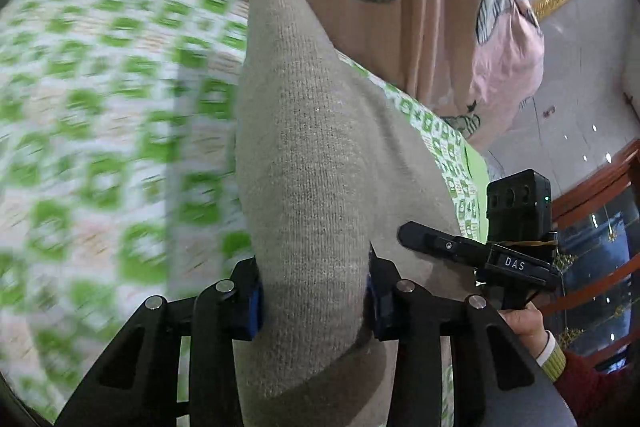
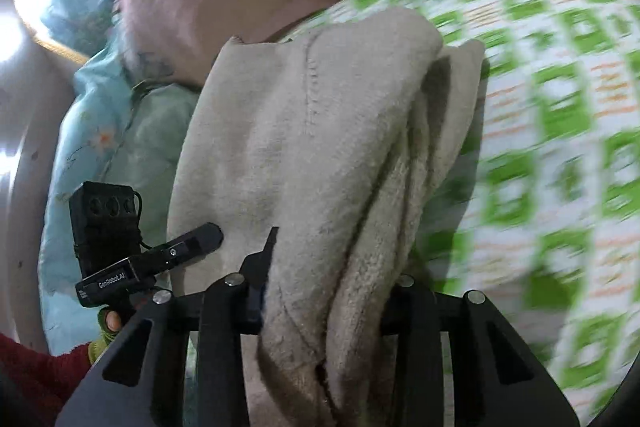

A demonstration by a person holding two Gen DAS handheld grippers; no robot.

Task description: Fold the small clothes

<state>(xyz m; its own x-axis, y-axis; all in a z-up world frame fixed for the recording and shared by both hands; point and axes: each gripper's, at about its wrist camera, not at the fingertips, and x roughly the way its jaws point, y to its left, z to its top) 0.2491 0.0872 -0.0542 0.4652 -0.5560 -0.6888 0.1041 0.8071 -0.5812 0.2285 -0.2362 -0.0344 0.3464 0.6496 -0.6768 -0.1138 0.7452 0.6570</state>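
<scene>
Garment: a beige knitted garment [image 1: 304, 163] lies bunched on the green-and-white patterned sheet [image 1: 100, 131], rising between both pairs of tongs.
Left gripper [image 1: 314, 303]: pinching a thick fold of the knit — the blue pads [image 1: 254, 311] press on it from either side.
Right gripper [image 2: 328, 303]: pinching several gathered layers of the same garment [image 2: 304, 147], whose fleecy inner side and a stitched seam face the camera.
Seen across: from the left wrist view the right gripper [image 1: 412, 233] shows at the garment's edge, held by a hand [image 1: 524, 323] in a red sleeve with a yellow-green cuff; from the right wrist view the left gripper [image 2: 208, 235] shows likewise, fingers [image 2: 110, 321] below it.
Surroundings: a pink quilt [image 1: 460, 39] with striped patches lies beyond the sheet, and a light blue flowered cloth [image 2: 116, 147] sits beside the garment.
Sharpness: the sheet is smeared with blur — its print cannot be read.
</scene>
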